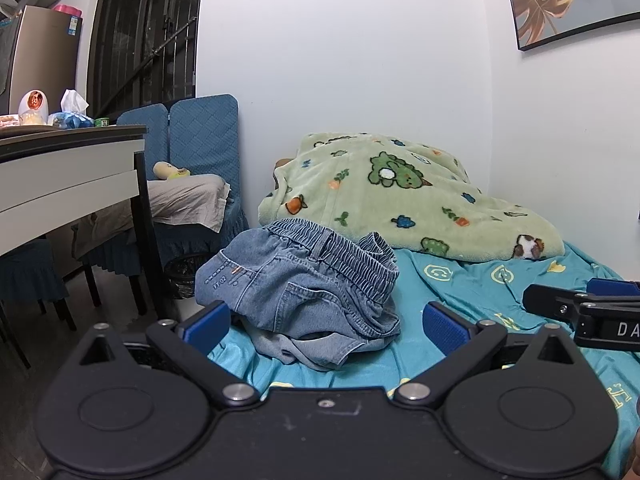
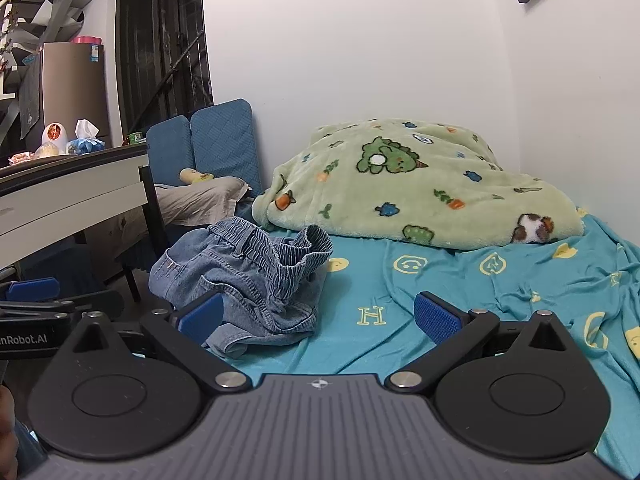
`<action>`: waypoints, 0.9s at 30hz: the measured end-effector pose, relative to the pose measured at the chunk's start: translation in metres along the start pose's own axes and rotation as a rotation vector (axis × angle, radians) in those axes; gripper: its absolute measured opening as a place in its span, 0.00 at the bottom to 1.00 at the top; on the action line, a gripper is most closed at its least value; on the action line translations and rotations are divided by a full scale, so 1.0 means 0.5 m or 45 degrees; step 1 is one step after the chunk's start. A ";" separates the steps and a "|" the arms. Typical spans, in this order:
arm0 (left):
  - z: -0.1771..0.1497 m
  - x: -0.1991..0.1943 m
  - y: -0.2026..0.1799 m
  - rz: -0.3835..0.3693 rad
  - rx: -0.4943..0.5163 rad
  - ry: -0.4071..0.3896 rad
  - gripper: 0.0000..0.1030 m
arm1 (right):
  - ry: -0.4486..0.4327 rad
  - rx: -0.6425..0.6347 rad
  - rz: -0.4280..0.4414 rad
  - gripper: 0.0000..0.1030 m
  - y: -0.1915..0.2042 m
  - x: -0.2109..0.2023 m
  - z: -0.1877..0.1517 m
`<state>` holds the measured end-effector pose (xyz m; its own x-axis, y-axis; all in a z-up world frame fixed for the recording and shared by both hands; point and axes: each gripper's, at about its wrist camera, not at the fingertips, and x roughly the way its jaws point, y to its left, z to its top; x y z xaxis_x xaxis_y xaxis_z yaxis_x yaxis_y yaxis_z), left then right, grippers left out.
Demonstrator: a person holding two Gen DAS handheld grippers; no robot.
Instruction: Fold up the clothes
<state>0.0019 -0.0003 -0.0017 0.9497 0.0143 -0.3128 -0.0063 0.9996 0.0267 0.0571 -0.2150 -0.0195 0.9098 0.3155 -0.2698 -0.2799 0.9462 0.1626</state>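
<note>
A: Where are the jeans point(image 1: 300, 280)?
B: Crumpled on the sheet point(image 2: 460, 292), near its edge, in front of the green blanket point(image 1: 400, 196). Nothing's folded yet.
A: Grippers?
B: Left gripper point(image 1: 326, 320) and right gripper point(image 2: 318, 316) both gape, empty. Next, likely grab the waistband point(image 2: 280, 244) and spread it toward the bare sheet, away from the drop.

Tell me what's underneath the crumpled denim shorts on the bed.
The denim shorts lie bunched on the teal bedsheet, which shows all around them. Anything trapped beneath the heap is covered, so it cannot be seen. Both tongs are open and hold nothing.
</note>
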 end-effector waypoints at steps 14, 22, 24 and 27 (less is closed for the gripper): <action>0.002 0.002 0.004 0.010 -0.012 0.008 1.00 | 0.009 0.030 0.012 1.00 -0.007 0.002 -0.002; 0.002 0.001 0.002 0.009 -0.009 0.005 1.00 | 0.018 0.011 0.008 1.00 -0.005 0.003 0.001; 0.002 0.001 0.003 0.010 -0.011 0.008 1.00 | 0.022 0.010 0.003 1.00 -0.004 0.005 0.001; 0.003 0.002 0.004 0.012 -0.015 0.011 1.00 | 0.024 0.018 -0.007 1.00 -0.005 0.006 0.001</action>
<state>0.0036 0.0015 -0.0006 0.9469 0.0238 -0.3206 -0.0188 0.9997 0.0185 0.0609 -0.2165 -0.0201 0.9054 0.3115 -0.2885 -0.2702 0.9469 0.1745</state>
